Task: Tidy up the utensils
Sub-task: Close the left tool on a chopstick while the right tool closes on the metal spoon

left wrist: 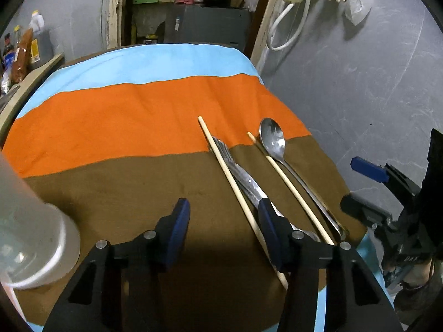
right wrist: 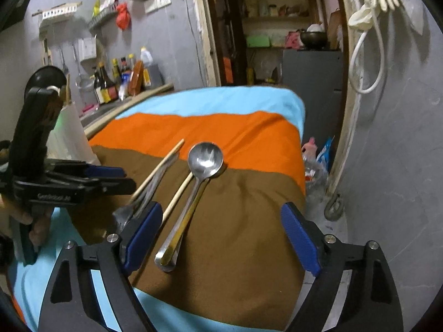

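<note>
On the brown stripe of a striped cloth [left wrist: 124, 116] lie a metal spoon [left wrist: 272, 138], a metal fork [left wrist: 243, 177] and two wooden chopsticks, one [left wrist: 221, 160] across the fork and one [left wrist: 288, 182] beside the spoon. My left gripper [left wrist: 224, 221] hovers open just left of the fork, its right finger over the fork handle and the first chopstick. My right gripper [right wrist: 221, 221] stands wide open above the cloth, with the spoon [right wrist: 205, 160] handle lying between its fingers near the left one, untouched. The fork [right wrist: 149, 191] and both chopsticks [right wrist: 160, 166] [right wrist: 177, 196] lie to its left.
A translucent white container [left wrist: 36, 238] stands at the cloth's left edge, close to my left gripper. The table's right edge drops off beside a grey wall [left wrist: 360, 83]. Bottles [right wrist: 110, 83] line a counter at the far left. A doorway with shelves [right wrist: 277, 27] lies behind.
</note>
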`<state>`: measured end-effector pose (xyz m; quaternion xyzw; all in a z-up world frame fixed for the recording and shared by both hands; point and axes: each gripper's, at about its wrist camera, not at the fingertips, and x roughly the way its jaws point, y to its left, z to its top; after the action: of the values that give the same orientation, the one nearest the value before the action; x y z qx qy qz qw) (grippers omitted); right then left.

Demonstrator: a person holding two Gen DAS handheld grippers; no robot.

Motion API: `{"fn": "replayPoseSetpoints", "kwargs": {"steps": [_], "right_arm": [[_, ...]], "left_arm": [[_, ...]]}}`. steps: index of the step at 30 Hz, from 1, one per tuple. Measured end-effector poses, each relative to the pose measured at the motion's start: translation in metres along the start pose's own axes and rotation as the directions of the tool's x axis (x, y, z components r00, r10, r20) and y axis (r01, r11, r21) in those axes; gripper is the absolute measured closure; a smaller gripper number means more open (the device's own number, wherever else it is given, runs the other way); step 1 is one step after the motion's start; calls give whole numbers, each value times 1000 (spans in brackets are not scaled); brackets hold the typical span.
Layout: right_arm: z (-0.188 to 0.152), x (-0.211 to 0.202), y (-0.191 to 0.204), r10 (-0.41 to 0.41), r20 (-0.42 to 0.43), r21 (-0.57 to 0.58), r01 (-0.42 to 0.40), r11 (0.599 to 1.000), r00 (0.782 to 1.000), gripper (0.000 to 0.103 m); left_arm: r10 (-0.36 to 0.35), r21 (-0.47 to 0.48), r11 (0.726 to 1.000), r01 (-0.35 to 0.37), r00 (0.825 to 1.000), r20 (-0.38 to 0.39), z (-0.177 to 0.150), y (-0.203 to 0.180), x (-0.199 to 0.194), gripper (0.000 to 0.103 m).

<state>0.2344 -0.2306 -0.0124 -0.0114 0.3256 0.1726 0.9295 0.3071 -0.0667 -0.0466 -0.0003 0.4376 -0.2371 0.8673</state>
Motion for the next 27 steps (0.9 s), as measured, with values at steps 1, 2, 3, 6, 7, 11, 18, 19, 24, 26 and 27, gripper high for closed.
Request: {"fn": "replayPoseSetpoints", "kwargs": {"steps": [1, 2, 3, 6, 7, 11, 18, 19, 24, 26, 27], "right_arm": [[0, 2, 1, 0, -6, -5, 0, 1000, 1000, 16], [0, 4, 1, 0, -14, -12, 0, 1000, 1000, 16], [0, 6, 2, -2, -23, -19, 2, 1000, 1000, 17], [2, 13, 4, -11, -45, -34, 10, 999, 999, 22], [3, 16, 4, -15, -56, -38, 12, 999, 998, 25], [4, 26, 3, -32, -87, -53, 28, 998, 996, 26], [17, 46, 8, -45, -124, -87, 34, 996, 991, 26], [20, 49, 9, -46, -127, -100, 33, 994, 991, 26], [35, 67, 8, -63, -139, -137, 44, 990, 988, 26], [41, 76, 7, -61, -152, -145, 39, 989, 986, 27], [44, 79, 6, -60, -157, -145, 38, 989, 986, 28]], "left_arm": [[4, 9, 1000, -4, 1000, -3, 2, 0, 1, 60], [13, 18, 1000, -13, 1000, -9, 5, -1, 2, 64], [24, 26, 999, -24, 1000, -14, 7, -1, 5, 68], [42, 43, 998, -42, 999, -18, 11, -1, 10, 74], [41, 42, 998, -40, 999, -23, 13, 1, 11, 76], [59, 60, 997, -57, 998, -32, 19, 1, 21, 79], [64, 75, 995, -61, 997, -38, 23, 3, 27, 84], [61, 75, 995, -58, 997, -38, 23, 3, 27, 84], [50, 58, 997, -48, 998, -35, 25, 6, 27, 86], [50, 59, 997, -49, 998, -30, 24, 5, 26, 86], [50, 60, 997, -48, 998, -29, 24, 5, 27, 87]]}}
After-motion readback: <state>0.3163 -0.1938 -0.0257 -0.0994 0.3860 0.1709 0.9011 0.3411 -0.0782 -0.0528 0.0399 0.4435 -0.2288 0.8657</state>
